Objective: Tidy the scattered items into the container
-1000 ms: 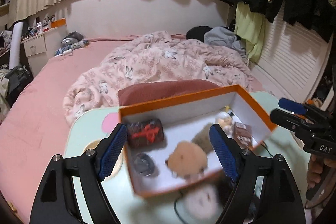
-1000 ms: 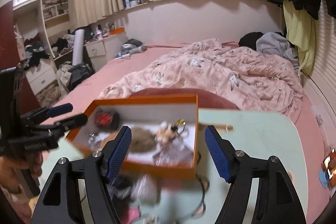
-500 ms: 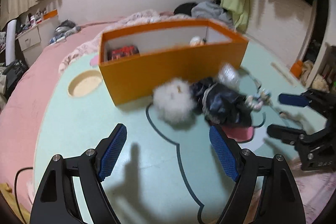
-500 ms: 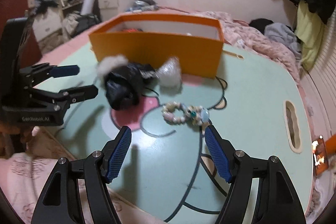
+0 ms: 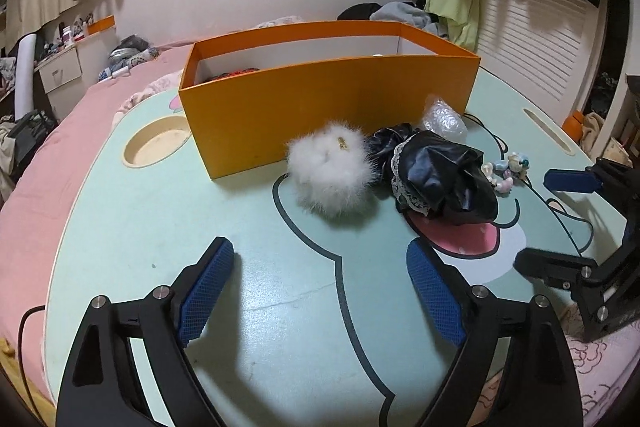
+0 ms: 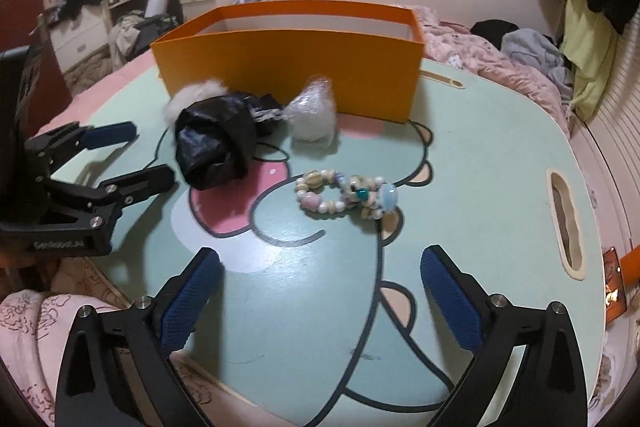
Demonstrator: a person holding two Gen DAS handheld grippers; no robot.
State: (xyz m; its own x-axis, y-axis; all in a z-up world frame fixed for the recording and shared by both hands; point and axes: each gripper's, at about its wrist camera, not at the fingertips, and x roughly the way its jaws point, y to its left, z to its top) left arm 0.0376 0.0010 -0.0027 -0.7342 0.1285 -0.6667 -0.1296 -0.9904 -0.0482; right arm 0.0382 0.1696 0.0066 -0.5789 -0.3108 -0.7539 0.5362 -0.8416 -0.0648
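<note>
An orange box (image 5: pixel 320 99) (image 6: pixel 288 67) stands on the mint-green cartoon table (image 5: pixel 160 227). In front of it lie a fluffy white pompom (image 5: pixel 328 171) (image 6: pixel 196 97), a crumpled black lace-trimmed item (image 5: pixel 440 179) (image 6: pixel 216 147), a small clear plastic bag (image 5: pixel 444 119) (image 6: pixel 314 113) and a bead bracelet (image 5: pixel 506 171) (image 6: pixel 348 195). My left gripper (image 5: pixel 320 287) (image 6: pixel 120 159) hovers low, short of the pompom. Its jaws are opening with nothing between them. My right gripper (image 6: pixel 320 291) (image 5: pixel 560 223) hangs just short of the bracelet, its jaws also opening and empty.
The table has a round cup recess (image 5: pixel 156 147) left of the box and a long slot (image 6: pixel 564 223) at its right side. It rests on a bed with a pink sheet (image 5: pixel 48 163) and a quilt (image 6: pixel 492 63). Clothes hang on the right wall.
Both grippers have come down from above the box, where they looked into it, to low over the table in front of it. The right jaws stand clearly wider, the left slightly wider.
</note>
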